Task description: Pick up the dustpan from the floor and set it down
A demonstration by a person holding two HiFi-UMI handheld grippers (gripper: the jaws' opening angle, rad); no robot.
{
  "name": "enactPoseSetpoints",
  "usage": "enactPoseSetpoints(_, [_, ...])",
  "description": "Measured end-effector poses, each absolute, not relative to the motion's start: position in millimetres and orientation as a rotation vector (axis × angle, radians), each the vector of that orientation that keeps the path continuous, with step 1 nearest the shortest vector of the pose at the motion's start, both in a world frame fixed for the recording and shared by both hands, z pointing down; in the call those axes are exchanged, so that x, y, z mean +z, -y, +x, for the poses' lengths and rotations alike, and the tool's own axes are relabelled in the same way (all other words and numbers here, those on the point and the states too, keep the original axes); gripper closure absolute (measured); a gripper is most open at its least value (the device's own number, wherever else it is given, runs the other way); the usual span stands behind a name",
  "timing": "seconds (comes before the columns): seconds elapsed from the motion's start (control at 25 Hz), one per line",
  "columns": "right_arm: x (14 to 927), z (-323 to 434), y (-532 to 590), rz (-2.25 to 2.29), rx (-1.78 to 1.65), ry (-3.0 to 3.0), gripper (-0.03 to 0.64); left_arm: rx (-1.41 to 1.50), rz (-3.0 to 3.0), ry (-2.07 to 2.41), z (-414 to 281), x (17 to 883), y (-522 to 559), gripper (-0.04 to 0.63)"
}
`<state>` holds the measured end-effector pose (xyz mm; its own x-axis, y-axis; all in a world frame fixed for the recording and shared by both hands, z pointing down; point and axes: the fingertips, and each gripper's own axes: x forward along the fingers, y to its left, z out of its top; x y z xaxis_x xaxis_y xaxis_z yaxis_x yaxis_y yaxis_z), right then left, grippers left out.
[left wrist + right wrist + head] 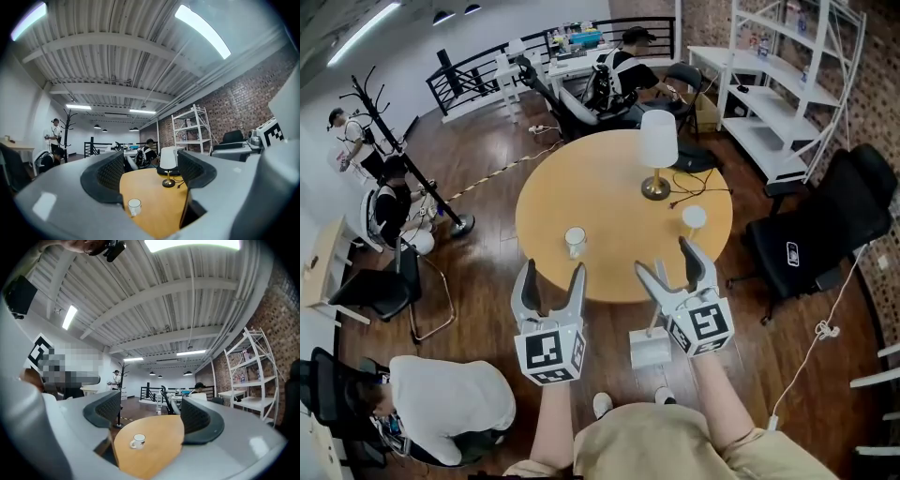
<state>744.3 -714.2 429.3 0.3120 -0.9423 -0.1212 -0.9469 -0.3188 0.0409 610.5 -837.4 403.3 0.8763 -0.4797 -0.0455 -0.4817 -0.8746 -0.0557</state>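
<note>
The left gripper (551, 272) is held up in front of the person, and its jaws are wide apart with nothing between them. The right gripper (666, 258) is held up beside it, and its jaws are spread wide too and grip nothing. The dustpan (649, 349) is white and sits on the wooden floor (487, 281). It is down below the right jaws, back behind their tips, close to the person's shoes (602, 404). Its thin handle goes up behind the marker cube of the right gripper. Neither pair of jaws touches the dustpan. Out past the tips of both pairs of jaws is a round yellow worktop (609, 202). A mug (575, 241) stands on it just ahead of the left jaws. A white cup (695, 217) stands just ahead of the right jaws. Farther out, beyond both cups, is a lamp (657, 150) with a white shade and a gold foot. In the left gripper view, the mug and the lamp show in the gap between the jaws. In the right gripper view, only the mug shows in the gap. To the right of the right jaws is a black chair (825, 225), and past it a white shelf (778, 84). To the left of the left jaws, low down, a person in a white shirt (450, 398) bends over.
</note>
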Motion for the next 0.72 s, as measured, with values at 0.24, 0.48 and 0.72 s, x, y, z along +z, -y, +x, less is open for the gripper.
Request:
enactPoseSetpoints(0.24, [417.1, 742.2, 702.6, -2.534, 0.213, -1.776, 0.216, 0.064, -2.970, -0.750, 610.0, 398.4, 828.3, 0.249])
enactPoseSetpoints(0.48, [411.5, 753.6, 686.8, -2.635, 0.197, -1.652, 0.231, 0.093, -2.940, -0.787, 602.4, 395.7, 828.3, 0.252])
enactPoseSetpoints(0.72, [406.3, 750.9, 681.9, -2.638, 0.187, -1.637, 0.236, 0.097, -2.940, -0.792, 597.8, 393.4, 826.2, 0.253])
